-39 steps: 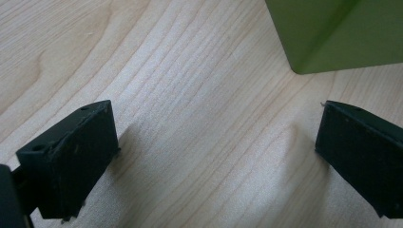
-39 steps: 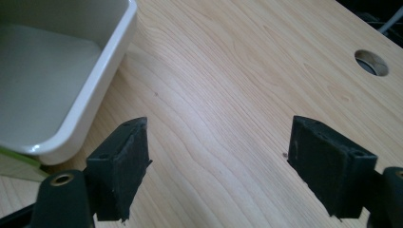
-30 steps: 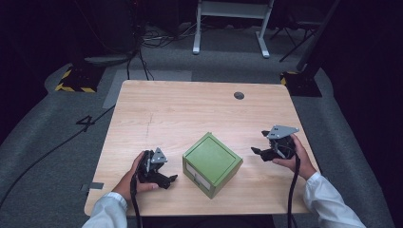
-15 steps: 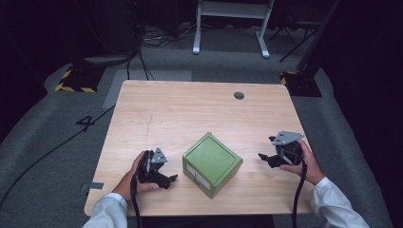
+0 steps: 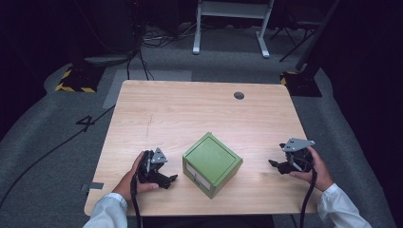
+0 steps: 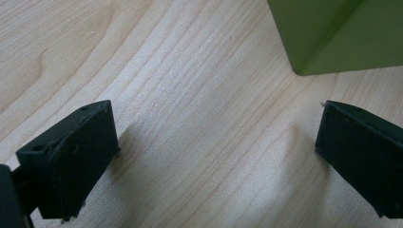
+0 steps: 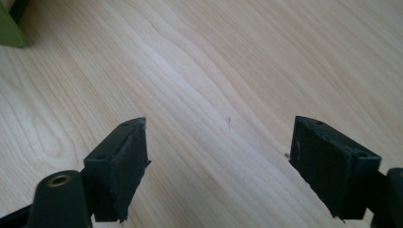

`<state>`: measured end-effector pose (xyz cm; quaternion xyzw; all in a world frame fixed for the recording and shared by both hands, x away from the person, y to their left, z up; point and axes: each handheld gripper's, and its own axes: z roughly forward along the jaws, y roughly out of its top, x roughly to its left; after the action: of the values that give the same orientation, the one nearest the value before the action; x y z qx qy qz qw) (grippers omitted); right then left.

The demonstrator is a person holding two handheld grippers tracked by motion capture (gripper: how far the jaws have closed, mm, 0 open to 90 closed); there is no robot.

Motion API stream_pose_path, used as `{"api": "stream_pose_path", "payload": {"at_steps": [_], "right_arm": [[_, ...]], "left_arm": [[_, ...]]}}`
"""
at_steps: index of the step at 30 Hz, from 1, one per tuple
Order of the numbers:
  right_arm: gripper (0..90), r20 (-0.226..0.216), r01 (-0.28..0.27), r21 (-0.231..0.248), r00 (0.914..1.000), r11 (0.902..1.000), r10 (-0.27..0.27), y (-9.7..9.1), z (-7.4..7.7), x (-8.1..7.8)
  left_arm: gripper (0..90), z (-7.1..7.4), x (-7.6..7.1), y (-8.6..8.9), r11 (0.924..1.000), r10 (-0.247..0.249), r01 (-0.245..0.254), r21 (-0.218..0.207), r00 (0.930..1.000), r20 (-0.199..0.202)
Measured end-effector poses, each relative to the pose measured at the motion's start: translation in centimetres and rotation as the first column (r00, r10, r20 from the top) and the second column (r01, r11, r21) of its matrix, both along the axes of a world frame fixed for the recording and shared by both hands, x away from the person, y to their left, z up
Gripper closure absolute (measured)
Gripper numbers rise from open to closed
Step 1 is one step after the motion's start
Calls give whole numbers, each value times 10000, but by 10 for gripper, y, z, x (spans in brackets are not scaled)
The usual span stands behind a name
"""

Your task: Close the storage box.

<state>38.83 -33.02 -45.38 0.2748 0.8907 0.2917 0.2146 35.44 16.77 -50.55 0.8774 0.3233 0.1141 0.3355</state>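
on the near half of the table stands the box, a green cube turned so one corner points to the person. its pale panel faces the near left side. it sits between the two tools, not touching any of them.

the left gripper rests on the wood just beside the box, jaws wide apart and holding nothing; in the left gripper view a green corner is close ahead of the jaws. the right gripper is farther from the box, jaws also spread and empty; in the right gripper view only a bit of green is seen at the top left edge.

i think the step now is to bring both tools to the box. to do it well, each gripper should meet a flat side, not a corner, and both should press at the same height, so the box does not turn or slide. the right one has the longer way, so it should move first.
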Motion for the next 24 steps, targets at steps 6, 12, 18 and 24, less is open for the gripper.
{"api": "stream_pose_path", "payload": {"at_steps": [6, 12, 18, 24], "right_arm": [[204, -157, 269, -9, 9995, 9996, -269, -17, -11, -6], [205, -326, 615, 153, 9976, 9980, -610, -33, -22, -11], [208, -554, 1033, 507, 9934, 9934, -1005, -45, -33, -15], [204, -802, 1522, 1435, 9866, 9779, -1418, -62, -42, -23]], "left_arm": [[5, 0, 0, 0, 10000, 13, -13, 4, 10000, 5], [5, 0, 0, 0, 10000, 39, -39, 4, 10000, 5], [5, 0, 0, 0, 10000, 40, -40, 4, 10000, 5], [5, 0, 0, 0, 10000, 51, -51, -2, 10000, 3]]}}
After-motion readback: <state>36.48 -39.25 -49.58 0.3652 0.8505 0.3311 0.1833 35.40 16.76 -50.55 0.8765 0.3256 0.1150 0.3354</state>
